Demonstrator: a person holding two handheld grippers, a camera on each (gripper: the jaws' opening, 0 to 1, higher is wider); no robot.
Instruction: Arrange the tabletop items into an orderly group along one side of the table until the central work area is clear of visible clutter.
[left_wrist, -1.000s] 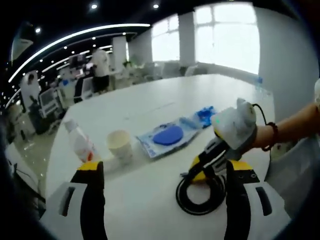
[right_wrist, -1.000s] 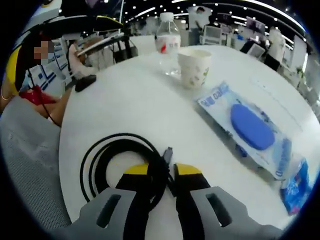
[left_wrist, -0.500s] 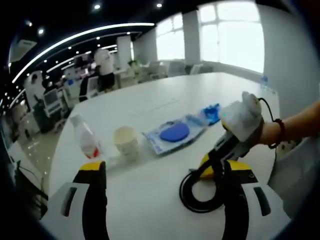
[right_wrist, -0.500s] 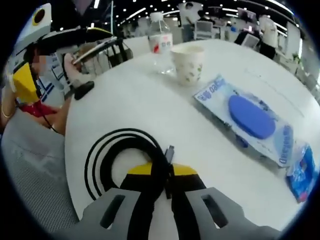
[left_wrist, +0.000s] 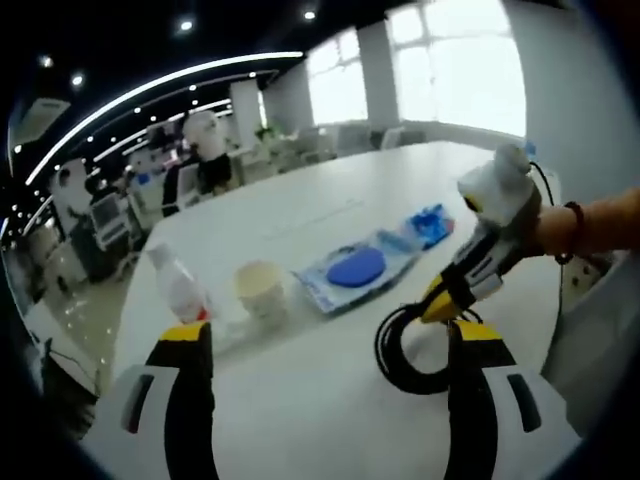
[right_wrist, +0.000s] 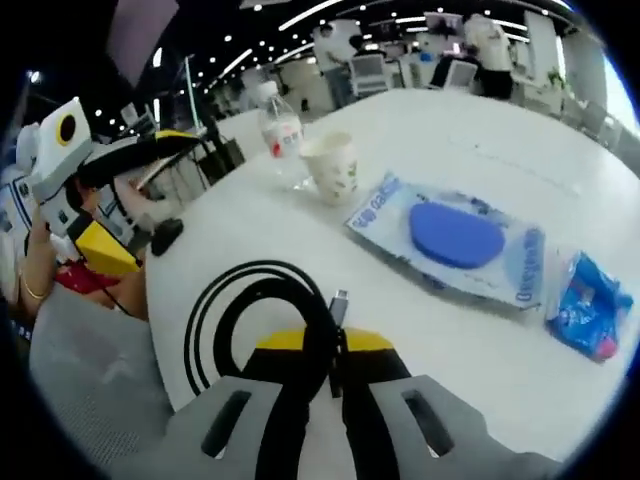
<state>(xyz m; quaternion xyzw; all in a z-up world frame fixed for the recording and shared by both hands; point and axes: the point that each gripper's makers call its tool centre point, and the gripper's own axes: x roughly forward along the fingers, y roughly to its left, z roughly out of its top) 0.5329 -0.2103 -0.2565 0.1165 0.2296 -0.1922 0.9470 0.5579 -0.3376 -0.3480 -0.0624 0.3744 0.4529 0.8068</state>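
Note:
A coiled black cable (right_wrist: 250, 318) lies on the white round table (right_wrist: 430, 340) near its edge. My right gripper (right_wrist: 322, 342) is shut on the coil's strand beside the plug (right_wrist: 338, 300). In the left gripper view the right gripper (left_wrist: 447, 297) comes in from the right, clamped on the cable (left_wrist: 408, 350). My left gripper (left_wrist: 328, 335) stands wide open above the table edge, holding nothing. Further along the table stand a clear bottle (left_wrist: 176, 285) and a paper cup (left_wrist: 262, 290), then a wipes pack (left_wrist: 355, 270) and a small blue packet (left_wrist: 430, 225).
From the right gripper view the bottle (right_wrist: 280, 135), cup (right_wrist: 333, 165), wipes pack (right_wrist: 455, 240) and blue packet (right_wrist: 590, 305) form a loose line across the table. The left gripper (right_wrist: 185, 190) hangs at the left edge. Office chairs, desks and people fill the background.
The right gripper stays shut on the cable and has carried its coil a little further from the left gripper. The left gripper stays open; both cameras have shifted slightly.

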